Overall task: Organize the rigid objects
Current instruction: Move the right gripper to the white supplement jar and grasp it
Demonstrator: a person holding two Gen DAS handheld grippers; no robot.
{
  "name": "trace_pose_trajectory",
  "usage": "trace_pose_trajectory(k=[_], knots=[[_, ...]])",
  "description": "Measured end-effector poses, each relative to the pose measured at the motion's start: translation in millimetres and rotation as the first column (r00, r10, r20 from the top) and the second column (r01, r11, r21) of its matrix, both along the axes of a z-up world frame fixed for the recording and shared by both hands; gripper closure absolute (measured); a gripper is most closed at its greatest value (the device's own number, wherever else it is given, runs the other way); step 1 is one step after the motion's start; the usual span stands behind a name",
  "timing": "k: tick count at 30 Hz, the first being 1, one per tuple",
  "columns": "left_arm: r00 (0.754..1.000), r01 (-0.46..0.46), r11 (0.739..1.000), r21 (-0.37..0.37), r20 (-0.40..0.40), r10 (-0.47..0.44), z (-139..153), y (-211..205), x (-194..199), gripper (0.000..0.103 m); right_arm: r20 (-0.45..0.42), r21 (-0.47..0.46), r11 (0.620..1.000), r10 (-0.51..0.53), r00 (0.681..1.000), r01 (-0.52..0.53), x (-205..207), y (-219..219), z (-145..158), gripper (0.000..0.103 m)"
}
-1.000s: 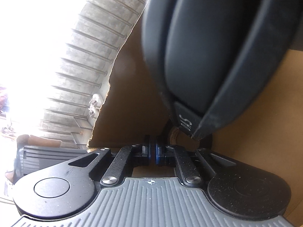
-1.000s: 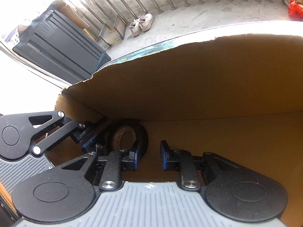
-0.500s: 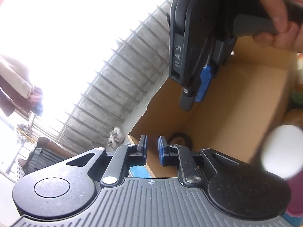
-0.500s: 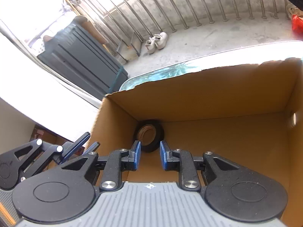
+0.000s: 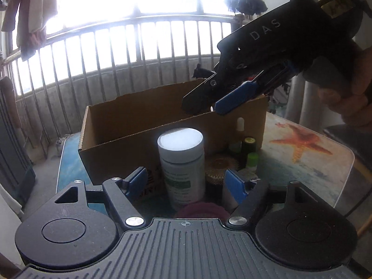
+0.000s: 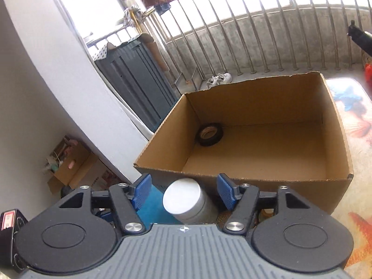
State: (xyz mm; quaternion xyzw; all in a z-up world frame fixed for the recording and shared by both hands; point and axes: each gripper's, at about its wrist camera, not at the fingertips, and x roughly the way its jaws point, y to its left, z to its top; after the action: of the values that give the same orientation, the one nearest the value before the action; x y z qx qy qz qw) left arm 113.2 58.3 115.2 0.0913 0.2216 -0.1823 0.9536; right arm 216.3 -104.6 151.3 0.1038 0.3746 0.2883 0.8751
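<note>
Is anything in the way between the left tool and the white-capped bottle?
Nothing visible. The white-capped bottle stands straight ahead of the left tool, whose jaws are opening with nothing between them yet. The cardboard box sits behind it.

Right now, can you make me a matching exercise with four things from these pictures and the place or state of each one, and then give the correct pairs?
Things:
1. tape roll
2. white-capped bottle
3. cardboard box
4. shoes

Places or states:
A. on the floor by the railing
B. on the table, open at the top
C. standing on the table outside the box
D. inside the box, in a far corner

Pairs: 1-D, 2-C, 3-B, 4-A
</note>
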Motion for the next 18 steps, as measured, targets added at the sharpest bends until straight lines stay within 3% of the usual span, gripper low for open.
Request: trace_pose_trajectory(k=[2, 5, 8, 12, 16, 18], knots=[[0.999, -0.037, 0.999, -0.008, -0.014, 0.037, -37.1, 7.9, 34.8, 0.029, 0.042, -0.100, 0.994, 0.038, 0.998, -0.034, -12.6, 15.4, -2.4, 0.037], [0.999, -0.050, 0.994, -0.101, -0.015, 0.049, -67.3, 26.0, 38.2, 0.029, 0.083, -0.174, 0.982, 0.096, 0.992, -0.080, -38.4, 31.1, -8.3, 0.031], [0.998, -0.062, 0.988, -0.143, 0.004, 0.063, -85.5, 24.7, 50.6, 0.031, 0.109, -0.243, 0.965, 0.125, 0.986, -0.096, -47.5, 45.6, -17.7, 0.031], [0.997, -0.059, 0.988, -0.145, 0.034, 0.064, -88.0, 25.5, 54.8, 0.050, 0.141, -0.299, 0.951, 0.122, 0.983, -0.075, -49.8, 55.7, -27.5, 0.031], [0.998, -0.044, 0.992, -0.116, 0.049, 0.050, -85.8, 23.6, 53.7, 0.050, 0.131, -0.279, 0.957, 0.113, 0.985, -0.073, -41.2, 55.4, -30.9, 0.032], [0.996, -0.045, 0.995, -0.088, 0.069, 0.051, -86.9, 22.1, 50.5, 0.051, 0.129, -0.281, 0.956, 0.125, 0.984, -0.085, -39.4, 58.8, -33.1, 0.039]])
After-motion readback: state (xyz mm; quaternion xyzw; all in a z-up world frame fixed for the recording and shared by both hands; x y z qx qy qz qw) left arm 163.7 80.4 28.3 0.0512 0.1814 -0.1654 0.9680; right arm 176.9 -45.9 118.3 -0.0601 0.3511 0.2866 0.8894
